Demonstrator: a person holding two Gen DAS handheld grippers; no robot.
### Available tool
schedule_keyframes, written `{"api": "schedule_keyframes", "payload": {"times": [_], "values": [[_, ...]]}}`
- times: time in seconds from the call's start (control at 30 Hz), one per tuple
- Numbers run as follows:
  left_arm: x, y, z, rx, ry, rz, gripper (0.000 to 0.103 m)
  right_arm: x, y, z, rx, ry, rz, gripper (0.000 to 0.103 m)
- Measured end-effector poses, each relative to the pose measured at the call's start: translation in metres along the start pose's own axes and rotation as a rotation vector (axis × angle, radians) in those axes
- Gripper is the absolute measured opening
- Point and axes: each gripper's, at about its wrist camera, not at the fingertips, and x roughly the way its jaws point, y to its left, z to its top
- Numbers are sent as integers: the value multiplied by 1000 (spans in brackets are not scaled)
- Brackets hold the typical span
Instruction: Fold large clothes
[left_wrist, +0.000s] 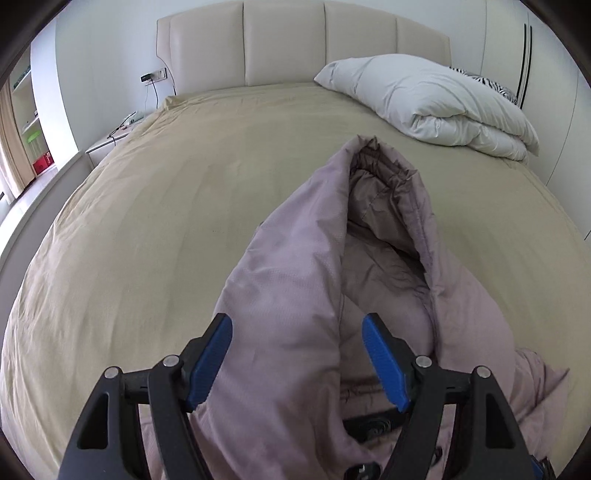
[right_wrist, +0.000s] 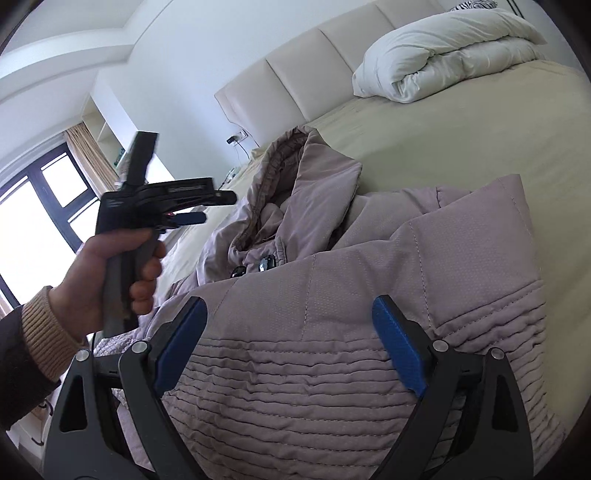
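Observation:
A mauve padded hooded jacket (left_wrist: 295, 280) lies on the beige bed (left_wrist: 166, 206), its hood pointing toward the headboard. My left gripper (left_wrist: 297, 332) is open above the jacket's near part, with fabric between its blue pads and nothing gripped. In the right wrist view the jacket (right_wrist: 332, 314) is bunched, with a quilted ribbed panel nearest the camera and the hood (right_wrist: 291, 162) behind. My right gripper (right_wrist: 290, 321) is open over that panel. The left gripper (right_wrist: 192, 208) also shows there, held up in a hand to the left of the hood.
A folded white duvet (left_wrist: 436, 99) lies at the bed's far right by the cream headboard (left_wrist: 295, 40). A bedside table (left_wrist: 110, 142) with cables stands at the left. A window (right_wrist: 33, 214) and curtains are at the left.

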Motion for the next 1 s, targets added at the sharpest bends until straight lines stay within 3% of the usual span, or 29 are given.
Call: {"api": "schedule_keyframes", "payload": {"times": [0.17, 0.2, 0.3, 0.4, 0.57, 0.73, 0.9, 1.0], "values": [[35, -13, 7, 35, 21, 65, 73, -6, -2, -2, -1, -12, 13, 92], [38, -9, 7, 13, 21, 50, 56, -6, -2, -2, -2, -13, 13, 92], [32, 4, 6, -49, 8, -13, 28, -8, -3, -3, -2, -15, 15, 92], [16, 7, 3, -16, -23, -14, 13, -8, -3, -2, -4, -16, 14, 92], [-46, 24, -15, -55, -151, -90, 11, -12, -4, -2, 2, -34, 40, 92], [-111, 32, -58, -32, -258, -130, 10, -39, 5, 8, 70, -118, 110, 92], [-146, 35, -87, -43, -318, -182, 10, -36, 38, 48, 25, -100, -6, 92], [-160, 43, -97, -77, -347, -210, 10, 9, 54, 85, -47, 18, -153, 92]]}}
